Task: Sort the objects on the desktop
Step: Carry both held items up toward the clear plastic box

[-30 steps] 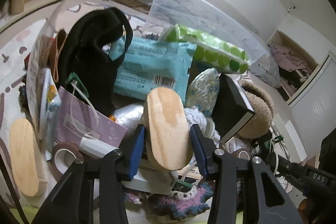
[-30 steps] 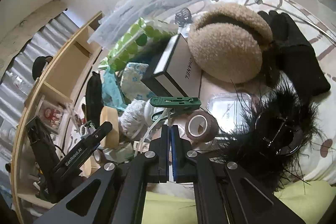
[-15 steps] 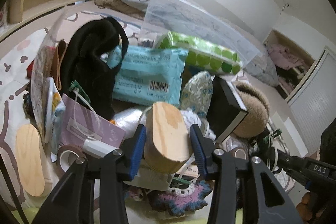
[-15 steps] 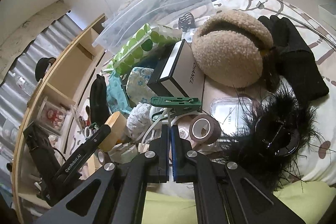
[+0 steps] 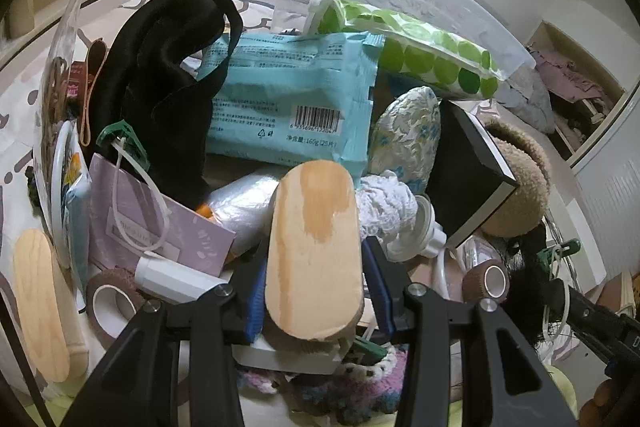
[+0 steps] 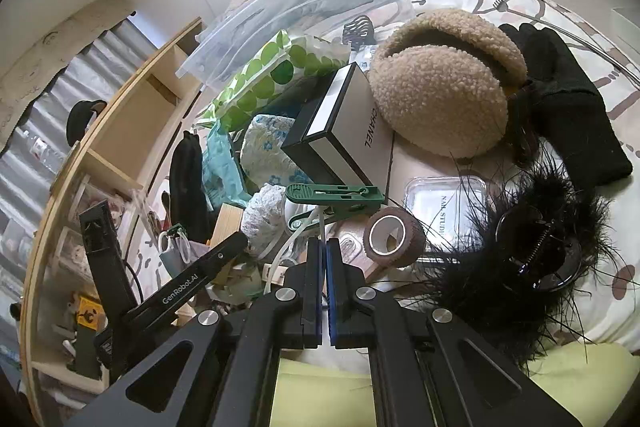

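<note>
My left gripper (image 5: 315, 281) is shut on a pale oval wooden block (image 5: 316, 247), its blue pads pressing both long sides as the jaws squeeze a little tighter. The block hangs just over the cluttered pile, above a white crochet piece (image 5: 386, 203) and a silver wrapper (image 5: 244, 205). The right wrist view shows the same block (image 6: 229, 223) beyond the left gripper's finger. My right gripper (image 6: 323, 253) is shut with nothing in it, right behind a green clip (image 6: 332, 195) and a brown tape roll (image 6: 394, 237).
A second wooden block (image 5: 38, 307) lies far left. The pile holds a teal wipes pack (image 5: 288, 99), black bag (image 5: 160, 75), green-dotted pouch (image 5: 424, 51), black-and-white box (image 6: 340, 131), tan earmuffs (image 6: 444, 87), black glove (image 6: 568, 107) and feathery hair clip (image 6: 528, 259). A wooden shelf (image 6: 132, 131) stands left.
The left gripper has dipped toward the pile with the wooden block, and the pads have drawn in against it. The right gripper has not moved.
</note>
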`<state>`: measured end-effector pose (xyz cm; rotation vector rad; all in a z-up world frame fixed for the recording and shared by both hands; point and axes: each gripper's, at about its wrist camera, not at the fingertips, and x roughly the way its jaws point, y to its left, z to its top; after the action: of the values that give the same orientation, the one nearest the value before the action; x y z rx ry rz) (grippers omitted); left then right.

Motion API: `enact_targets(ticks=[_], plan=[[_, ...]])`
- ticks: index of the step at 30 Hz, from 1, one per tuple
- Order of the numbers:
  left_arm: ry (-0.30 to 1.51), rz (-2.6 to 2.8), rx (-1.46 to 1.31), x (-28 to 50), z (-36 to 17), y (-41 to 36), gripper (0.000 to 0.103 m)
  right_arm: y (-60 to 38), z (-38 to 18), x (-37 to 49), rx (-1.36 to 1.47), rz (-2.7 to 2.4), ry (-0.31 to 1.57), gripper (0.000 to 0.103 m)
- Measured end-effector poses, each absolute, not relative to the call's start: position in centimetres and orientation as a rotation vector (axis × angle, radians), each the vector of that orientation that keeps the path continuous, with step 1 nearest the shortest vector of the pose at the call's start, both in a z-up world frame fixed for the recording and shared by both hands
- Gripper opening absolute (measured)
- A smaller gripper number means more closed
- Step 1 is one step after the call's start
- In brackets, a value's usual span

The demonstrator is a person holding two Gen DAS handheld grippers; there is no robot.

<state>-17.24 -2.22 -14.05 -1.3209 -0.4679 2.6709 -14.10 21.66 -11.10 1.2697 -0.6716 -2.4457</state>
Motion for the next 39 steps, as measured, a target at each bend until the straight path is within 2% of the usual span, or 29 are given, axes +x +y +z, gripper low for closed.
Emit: enact_targets(ticks=[21, 31, 39], plan=[[-0.493, 2.706, -1.162, -14.2, -11.2, -4.1, 0.041, 21.7, -10.5, -13.5, 1.246, -2.448, -0.663, 0.003], [-0.381, 2.771, -1.000, -13.8, -5.3, -3.6, 0.041, 23.0, -7.5, -13.5, 1.162, -2.452, -0.672, 0.003], [-0.321, 2.784, -0.850, -16.0, 0.2, -1.9, 0.041, 24.1, -4.5, -15.4, 1.114, -2.491, -0.603, 0.003]])
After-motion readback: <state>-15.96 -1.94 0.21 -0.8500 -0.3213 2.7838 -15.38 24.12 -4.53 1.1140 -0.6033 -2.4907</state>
